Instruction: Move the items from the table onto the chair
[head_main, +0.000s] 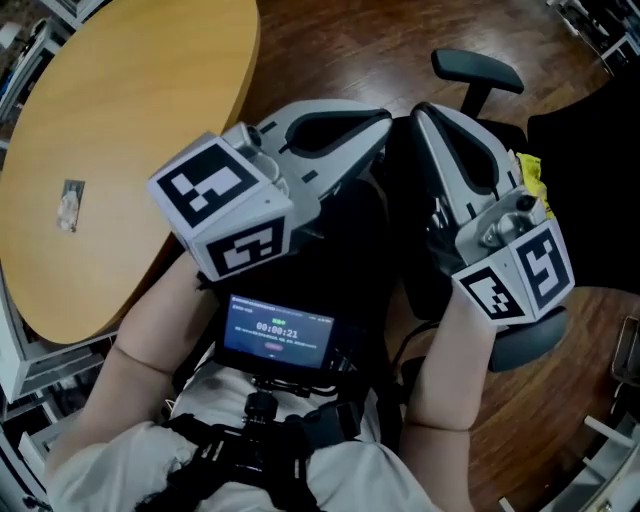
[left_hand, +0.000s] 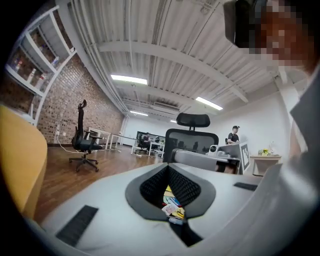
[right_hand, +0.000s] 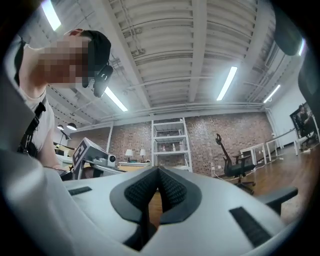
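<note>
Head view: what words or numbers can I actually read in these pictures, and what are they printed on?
"00:00:21", as far as it can be read, on the small screen at the person's chest; the finer lines around it are too blurred to read.
Packet on the table: print too small to read.
Marker cubes: black-and-white square patterns only, no words.

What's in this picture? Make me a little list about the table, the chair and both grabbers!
table: round wooden table, one small item lying on it
chair: black office chair, yellow item on it, mostly hidden
left gripper: jaws together, raised near the chair
right gripper: jaws together, nothing held
</note>
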